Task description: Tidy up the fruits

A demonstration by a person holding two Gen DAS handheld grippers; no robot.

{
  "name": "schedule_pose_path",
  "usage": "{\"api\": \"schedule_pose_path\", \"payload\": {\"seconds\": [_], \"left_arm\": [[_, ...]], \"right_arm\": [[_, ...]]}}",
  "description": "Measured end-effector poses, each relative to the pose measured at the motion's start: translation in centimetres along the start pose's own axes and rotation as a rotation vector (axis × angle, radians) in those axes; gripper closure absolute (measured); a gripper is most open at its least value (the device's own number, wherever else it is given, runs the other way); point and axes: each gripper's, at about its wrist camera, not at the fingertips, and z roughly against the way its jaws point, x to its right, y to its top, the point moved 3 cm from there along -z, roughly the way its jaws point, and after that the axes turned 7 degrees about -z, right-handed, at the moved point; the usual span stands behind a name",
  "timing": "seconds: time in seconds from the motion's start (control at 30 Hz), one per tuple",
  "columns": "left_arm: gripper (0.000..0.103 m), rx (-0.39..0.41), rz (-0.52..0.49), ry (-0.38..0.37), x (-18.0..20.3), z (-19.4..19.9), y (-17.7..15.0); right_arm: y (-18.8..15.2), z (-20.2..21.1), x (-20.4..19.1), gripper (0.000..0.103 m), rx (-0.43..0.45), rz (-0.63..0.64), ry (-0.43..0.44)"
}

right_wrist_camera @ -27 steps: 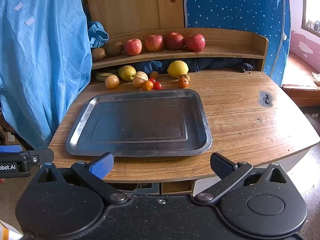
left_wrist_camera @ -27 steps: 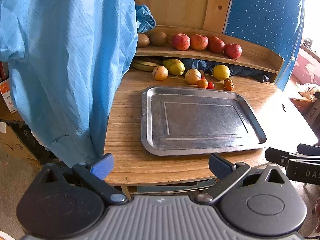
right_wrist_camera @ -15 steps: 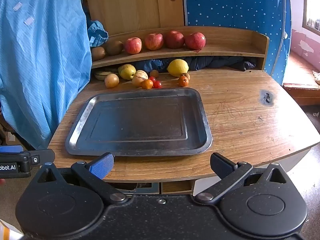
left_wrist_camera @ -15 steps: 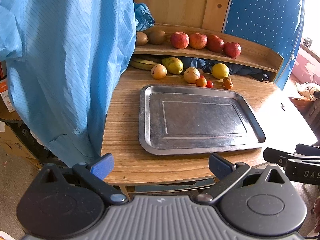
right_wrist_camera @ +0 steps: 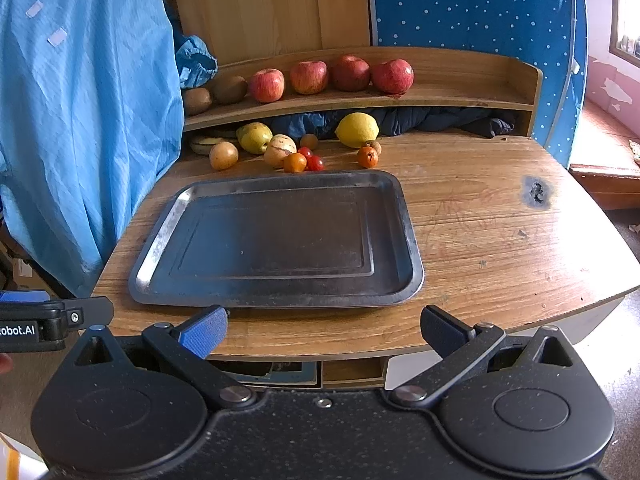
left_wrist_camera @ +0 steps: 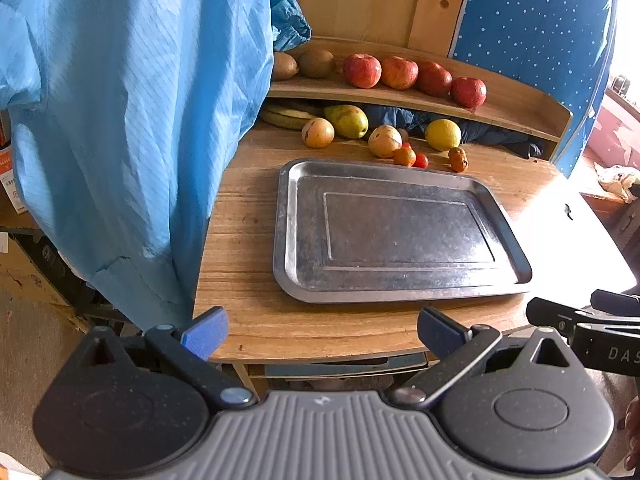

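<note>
An empty metal tray [left_wrist_camera: 400, 292] [right_wrist_camera: 160, 248] lies on the round wooden table. Behind it sit loose fruits: a yellow lemon [left_wrist_camera: 442, 134] [right_wrist_camera: 357, 129], a green pear [left_wrist_camera: 347, 121] [right_wrist_camera: 253, 137], pale round fruits [left_wrist_camera: 318, 132] [right_wrist_camera: 224, 155], small orange and red ones [right_wrist_camera: 295, 162], and bananas [left_wrist_camera: 286, 116]. Red apples [left_wrist_camera: 362, 70] [right_wrist_camera: 391, 76] and kiwis [left_wrist_camera: 316, 63] [right_wrist_camera: 229, 89] line the raised shelf. My left gripper [left_wrist_camera: 320, 330] and right gripper [right_wrist_camera: 322, 330] both hover open at the table's near edge, holding nothing.
A blue garment [left_wrist_camera: 120, 120] [right_wrist_camera: 80, 140] hangs at the table's left side. A blue dotted panel [right_wrist_camera: 480, 4] stands behind the shelf. Dark cloth [right_wrist_camera: 440, 118] is stuffed under the shelf. A burn mark [right_wrist_camera: 535, 192] marks the table on the right.
Both grippers have crept slightly forward toward the table; the tray looks a little nearer. Jaws stay open, and no fruit has moved.
</note>
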Motion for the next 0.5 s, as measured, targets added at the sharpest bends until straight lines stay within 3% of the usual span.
{"api": "schedule_pose_path", "payload": {"seconds": [0.5], "left_arm": [[0.000, -0.049, 0.011, 0.026, 0.5, -1.1, 0.1]], "right_arm": [[0.5, -1.4, 0.4, 0.000, -0.049, 0.005, 0.021]]}}
